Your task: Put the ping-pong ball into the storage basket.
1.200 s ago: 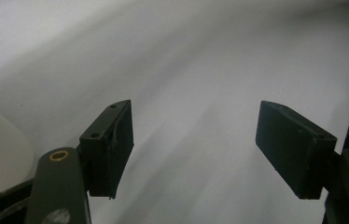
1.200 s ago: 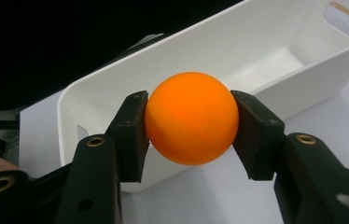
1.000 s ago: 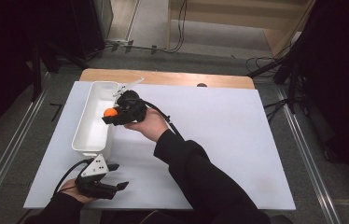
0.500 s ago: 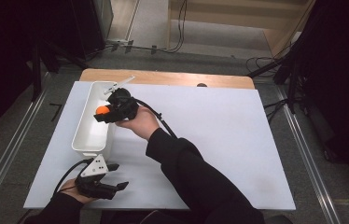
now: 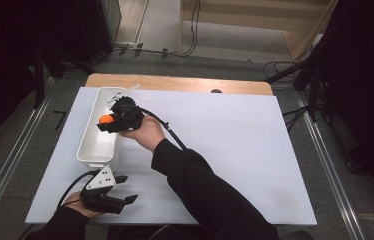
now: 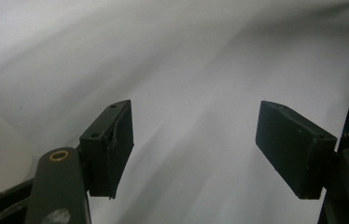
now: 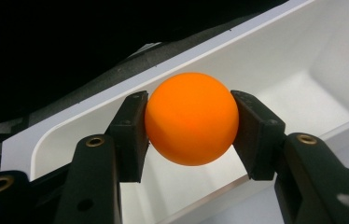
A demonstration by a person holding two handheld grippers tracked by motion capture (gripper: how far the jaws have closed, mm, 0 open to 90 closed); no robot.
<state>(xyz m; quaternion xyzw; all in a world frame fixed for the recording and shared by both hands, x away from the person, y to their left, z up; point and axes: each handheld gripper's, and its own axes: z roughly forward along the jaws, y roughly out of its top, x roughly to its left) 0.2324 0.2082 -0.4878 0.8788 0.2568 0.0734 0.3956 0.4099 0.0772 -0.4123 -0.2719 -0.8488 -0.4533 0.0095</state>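
An orange ball (image 7: 191, 118) sits pinched between the two black jaws of my right gripper (image 7: 191, 130), which is shut on it. In the high view that gripper (image 5: 106, 121) holds the ball (image 5: 105, 119) over the inside of a long white bin (image 5: 91, 150) at the table's left. My left gripper (image 5: 127, 198) rests near the front edge of the white table (image 5: 235, 150), below the bin. Its jaws stand wide apart in the left gripper view, left gripper (image 6: 193, 149) open with bare table between them.
The bin's far end holds some small pale items (image 5: 120, 93) that I cannot make out. A black cable (image 5: 167, 127) trails from the right gripper over the sleeve. A wooden strip (image 5: 175, 84) borders the table's far edge. Floor and rails lie on both sides.
My right gripper has carried the orange ball leftward, from the bin's right rim to over its inside. The left gripper has stayed in place.
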